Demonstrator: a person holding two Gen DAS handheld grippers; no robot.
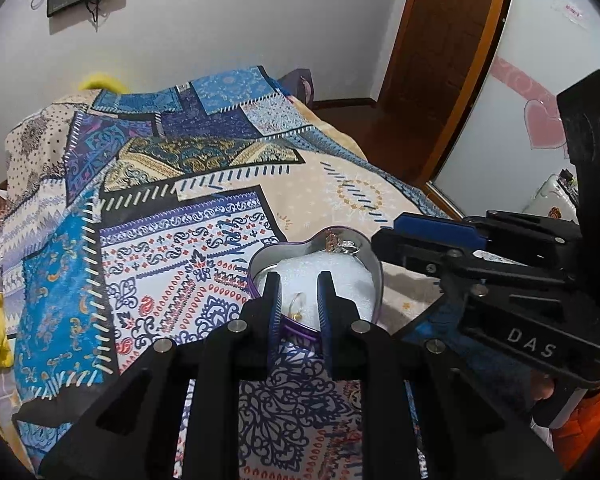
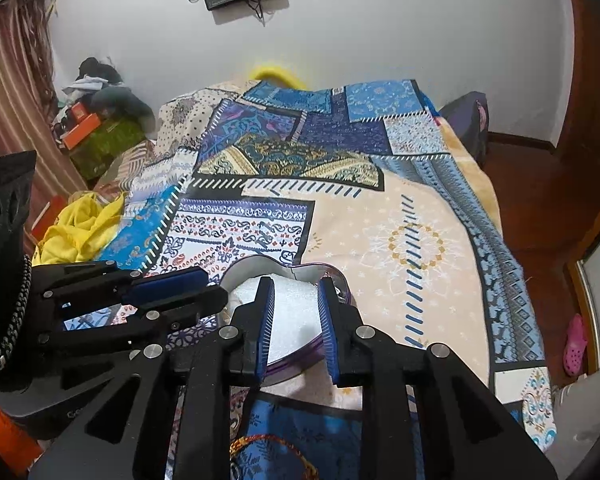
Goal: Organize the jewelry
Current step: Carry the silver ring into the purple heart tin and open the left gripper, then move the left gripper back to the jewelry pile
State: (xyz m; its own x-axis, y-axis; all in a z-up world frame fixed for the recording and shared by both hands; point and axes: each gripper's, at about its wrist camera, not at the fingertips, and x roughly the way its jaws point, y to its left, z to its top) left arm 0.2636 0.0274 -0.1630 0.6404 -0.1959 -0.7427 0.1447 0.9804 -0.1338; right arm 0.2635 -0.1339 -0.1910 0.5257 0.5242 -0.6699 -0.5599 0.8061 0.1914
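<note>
**Steadying a heart-shaped tin while the jewelry goes in**

Sitting on the patterned bedspread (image 1: 228, 184) near the bed's front edge, the heart-shaped tin (image 1: 374, 268) lies open with a white foam pad (image 1: 340, 276) filling it. A small cluster of jewelry (image 1: 342, 245), gold and silver, rests on the foam at the tin's far lobe, and one thin hoop earring (image 1: 297, 305) lies near the pointed end. The foam probably keeps small pieces from sliding and tangling.

The left tongs (image 1: 298, 304) reach over the near rim, fingers a small way apart, with the hoop earring in the gap between them; whether the pads actually pinch it I cannot tell. Likely they are either setting it down or about to lift it.

The right tongs (image 2: 296, 320) come in from the other side, over the foam and the tin's wall (image 2: 256, 265). Their fingers also stand slightly apart and nothing is visibly held between them. Placed there, they seem ready to brace the light tin so it does not skid on the soft bed.

Yellow cloth (image 2: 80, 228) lies off at the bed's left.
</note>
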